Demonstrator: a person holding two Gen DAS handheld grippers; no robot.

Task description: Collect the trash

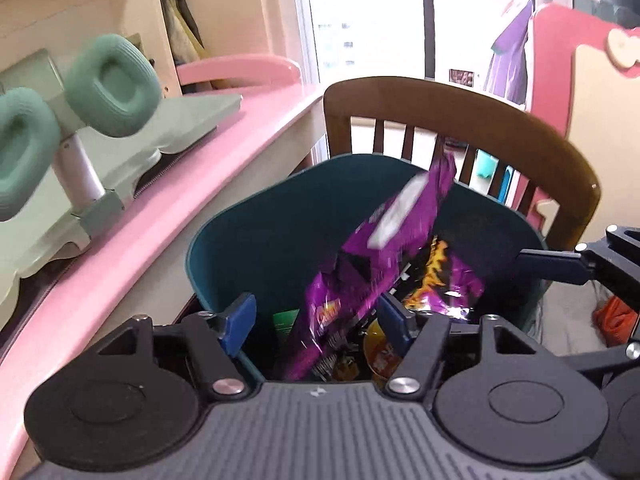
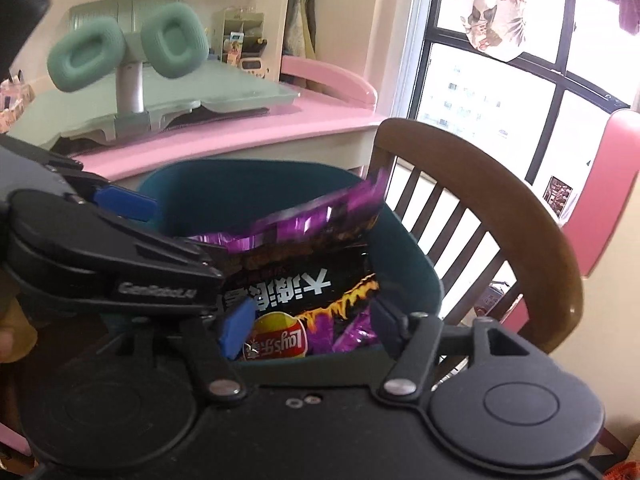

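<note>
A dark teal trash bin [image 1: 240,216] [image 2: 416,264] stands between the pink desk and a wooden chair. A purple and black Lay's chip bag [image 1: 360,264] [image 2: 304,280] sits inside it, its top sticking above the rim, blurred. Other wrappers lie beneath it. My left gripper [image 1: 316,320] is open just above the bin's near rim, its blue fingers either side of the bag, not touching it. My right gripper [image 2: 308,328] is open over the bin's near edge and empty; it also shows in the left wrist view [image 1: 560,264]. The left gripper appears in the right wrist view [image 2: 120,200].
A pink desk [image 1: 200,168] [image 2: 240,132] carries a green stand with green headphones [image 1: 108,84] [image 2: 168,40]. A brown wooden chair [image 1: 460,112] [image 2: 500,184] stands right behind the bin. A window [image 2: 500,92] lies beyond.
</note>
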